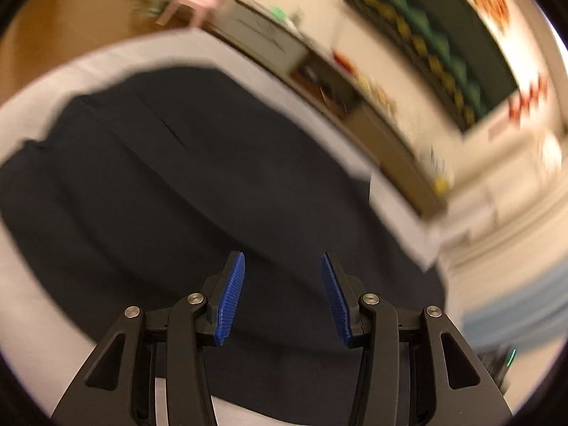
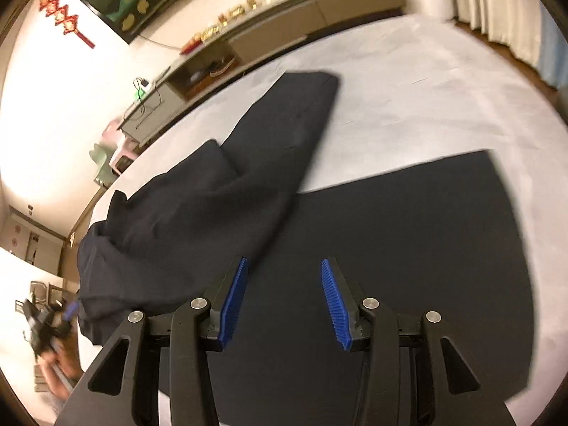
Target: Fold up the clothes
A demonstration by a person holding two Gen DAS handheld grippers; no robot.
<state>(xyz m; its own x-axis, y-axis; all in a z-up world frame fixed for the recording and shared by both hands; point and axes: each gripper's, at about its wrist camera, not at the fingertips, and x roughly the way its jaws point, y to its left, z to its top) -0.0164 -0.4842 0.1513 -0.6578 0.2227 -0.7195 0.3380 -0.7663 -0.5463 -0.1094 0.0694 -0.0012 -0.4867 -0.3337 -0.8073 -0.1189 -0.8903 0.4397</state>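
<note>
From my seat, the left tool (image 1: 283,294) hung with its blue-padded fingers (image 1: 232,298) spread apart and nothing between them, aimed down at the dark garment (image 1: 184,177). That view was smeared by blur, but I could make out the cloth covering most of the pale grey worktop (image 1: 142,49), with a seam running across its upper part.

The right tool (image 2: 283,301) was likewise spread wide and gripping nothing, poised above the near part of the same dark garment (image 2: 390,248). Through the right wrist camera the cloth looked like trousers: one flat panel lay smooth under the tool, while a second length was folded up and over, bunched toward the left edge of the worktop (image 2: 426,88) and reaching away to a squared end further up the surface.

At the lower left of that view I saw the other tool (image 2: 48,323) in a hand, blurred, beside the bunched edge. Beyond the worktop ran a long low cabinet (image 2: 284,32) against the wall, with a red hanging ornament (image 2: 64,17) above it.
</note>
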